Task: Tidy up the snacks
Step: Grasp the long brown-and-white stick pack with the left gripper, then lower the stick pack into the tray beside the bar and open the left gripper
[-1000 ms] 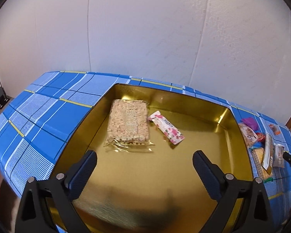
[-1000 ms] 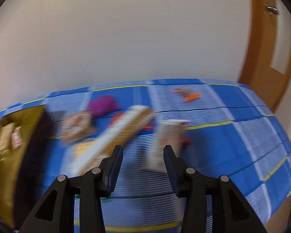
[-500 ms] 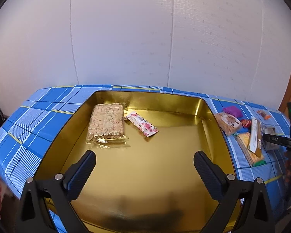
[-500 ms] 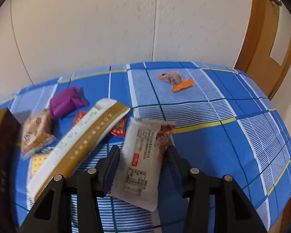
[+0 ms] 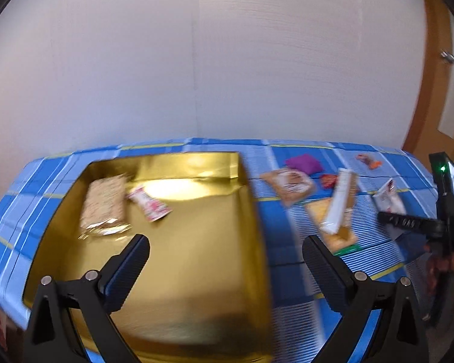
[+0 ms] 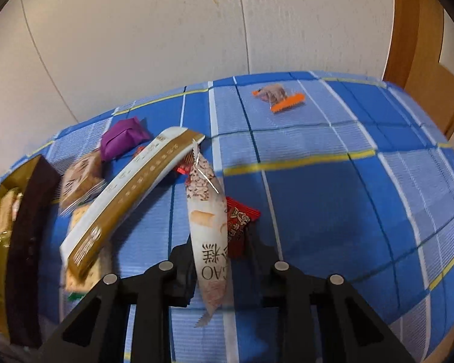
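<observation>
Your right gripper [image 6: 218,260] is closing on the white packet [image 6: 210,230], which stands on edge between the jaws above the cloth [image 6: 333,205]. The pinch looks thin and near one end, so the packet may twist or slip out on the way to the gold tray [image 5: 196,257]. A red sweet [image 6: 240,220] lies just beside it and could get dragged along. Your left gripper [image 5: 225,257] hangs open and empty over the tray's right wall; keep it clear.

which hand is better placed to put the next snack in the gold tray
Right. The right gripper is closing on the white packet; the left gripper is open and empty above the gold tray.
</observation>
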`<state>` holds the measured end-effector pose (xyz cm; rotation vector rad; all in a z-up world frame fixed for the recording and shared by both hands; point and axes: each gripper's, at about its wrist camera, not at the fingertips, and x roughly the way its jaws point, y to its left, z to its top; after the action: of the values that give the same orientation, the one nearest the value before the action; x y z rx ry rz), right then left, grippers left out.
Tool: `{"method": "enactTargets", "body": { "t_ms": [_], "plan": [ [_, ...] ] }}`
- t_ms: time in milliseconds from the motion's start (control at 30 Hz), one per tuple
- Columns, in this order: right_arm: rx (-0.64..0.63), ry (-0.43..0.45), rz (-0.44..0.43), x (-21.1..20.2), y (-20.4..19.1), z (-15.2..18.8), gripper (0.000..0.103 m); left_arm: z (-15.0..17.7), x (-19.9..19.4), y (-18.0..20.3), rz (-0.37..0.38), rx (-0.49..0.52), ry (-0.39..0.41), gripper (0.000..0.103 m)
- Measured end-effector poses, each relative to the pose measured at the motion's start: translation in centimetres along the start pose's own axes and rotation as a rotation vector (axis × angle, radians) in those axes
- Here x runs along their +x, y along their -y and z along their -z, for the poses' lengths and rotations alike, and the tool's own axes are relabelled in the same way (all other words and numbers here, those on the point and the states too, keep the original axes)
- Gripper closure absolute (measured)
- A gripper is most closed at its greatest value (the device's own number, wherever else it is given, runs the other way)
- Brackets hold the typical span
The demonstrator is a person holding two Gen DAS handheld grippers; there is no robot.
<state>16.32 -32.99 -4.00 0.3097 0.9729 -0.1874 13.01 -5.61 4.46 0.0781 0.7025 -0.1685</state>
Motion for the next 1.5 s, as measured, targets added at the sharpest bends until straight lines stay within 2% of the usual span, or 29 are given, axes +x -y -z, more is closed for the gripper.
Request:
{"method": "enactTargets", "body": {
  "t_ms": [100,167,267,367,433,467,600,633,700,867,900,1000,1067,1100,1167,1367,1500],
  "plan": [
    [0.019,-0.02,-0.033,-0.9,0.6,0.8,0.075,-1.2,0.7,2.9,0.009,0.065,-0.013,0.001],
    [0.052,-0.033,-0.092,-1.4,1.4,1.2,0.083,-1.9,1.6,4.9,0.027,0.097,-0.037,0.001],
    [0.08,-0.036,-0.176,-2.0,2.3,1.3,0.083,-2.8,3.4,6.9,0.06,0.122,-0.081,0.001],
    [0.069,-0.043,-0.183,-2.2,2.6,1.6,0.083,-3.4,5.5,8.8,0.063,0.148,-0.119,0.001],
    [0.101,-0.055,-0.196,-2.2,3.4,1.7,0.077,-3.8,6.9,10.1,0.075,0.163,-0.137,0.001],
    [0.111,-0.05,-0.172,-2.3,3.7,1.7,0.07,-4.1,7.7,10.8,0.075,0.171,-0.149,0.001],
    [0.121,0.031,0.006,-3.9,4.9,1.5,0.068,-4.5,10.3,12.8,0.102,0.202,-0.192,0.001],
    [0.123,0.042,0.005,-4.1,5.0,1.5,0.068,-4.5,10.9,13.3,0.105,0.219,-0.199,0.001],
    [0.121,0.028,-0.038,-4.0,5.0,1.7,0.061,-4.6,12.1,14.3,0.09,0.259,-0.211,0.001],
    [0.105,-0.026,0.028,-2.9,4.5,2.3,0.059,-4.4,14.1,15.7,0.094,0.299,-0.25,0.003],
    [0.107,-0.037,0.038,-2.6,4.5,2.4,0.059,-4.3,14.4,15.9,0.09,0.306,-0.255,0.005],
    [0.118,-0.034,0.016,-2.8,4.9,2.2,0.059,-4.0,15.3,16.3,0.091,0.32,-0.28,0.02],
    [0.107,-0.03,0.023,-2.8,4.7,2.3,0.06,-3.7,15.7,16.4,0.095,0.327,-0.298,0.041],
    [0.087,-0.029,0.033,-2.8,4.4,2.3,0.063,-3.6,15.7,16.5,0.089,0.337,-0.291,0.044],
    [0.064,-0.027,0.044,-2.6,4.0,2.2,0.066,-3.6,15.6,16.3,0.084,0.337,-0.281,0.064],
    [0.121,-0.019,0.001,-2.6,5.1,2.2,0.072,-4.4,14.8,14.1,0.115,0.23,-0.287,0.069],
    [0.187,-0.004,-0.042,-2.8,6.2,2.1,0.084,-4.8,12.9,12.6,0.133,0.188,-0.244,0.069]
  ]
}}
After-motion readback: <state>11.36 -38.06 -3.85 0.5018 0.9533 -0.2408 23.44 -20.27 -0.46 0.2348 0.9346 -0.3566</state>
